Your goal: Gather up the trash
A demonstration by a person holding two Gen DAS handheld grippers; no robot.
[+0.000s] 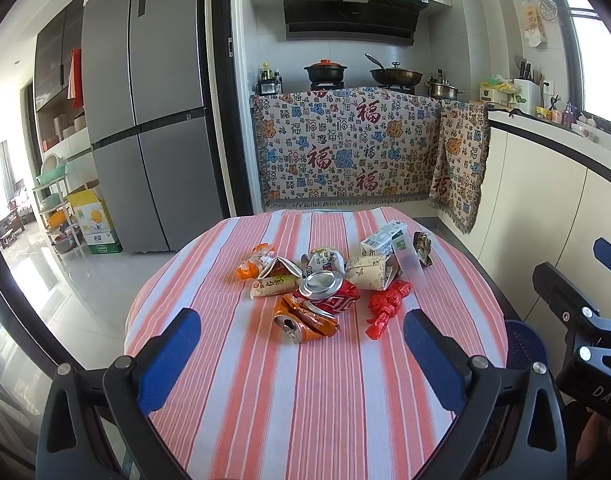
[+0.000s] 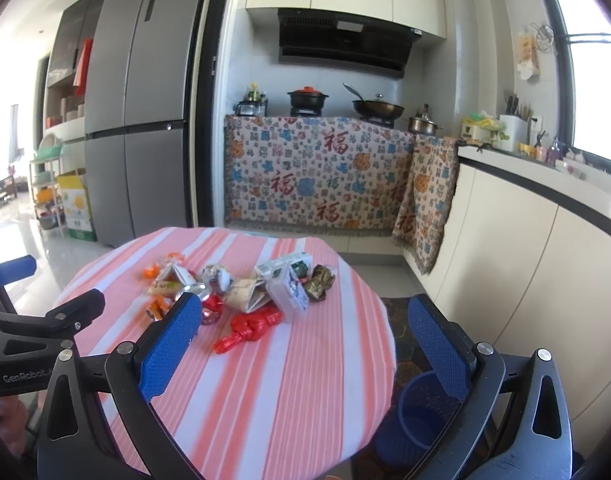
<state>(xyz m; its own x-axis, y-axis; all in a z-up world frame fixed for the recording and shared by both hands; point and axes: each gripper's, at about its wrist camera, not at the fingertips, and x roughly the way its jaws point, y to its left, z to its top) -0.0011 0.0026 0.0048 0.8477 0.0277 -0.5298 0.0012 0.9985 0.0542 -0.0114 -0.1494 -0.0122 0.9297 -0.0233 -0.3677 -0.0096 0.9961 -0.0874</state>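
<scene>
My left wrist view looks forward between its own blue fingers from just above the near edge of the bench, facing the stove wall. My right wrist view faces the same way from further right, over the bench's right edge. Both share the trash pile and the fridge.

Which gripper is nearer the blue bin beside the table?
Right. The right gripper hovers at the table's right edge, with the blue bin just below its right finger. The left gripper is centred over the table, facing the trash pile, with the bin off to its right.
</scene>
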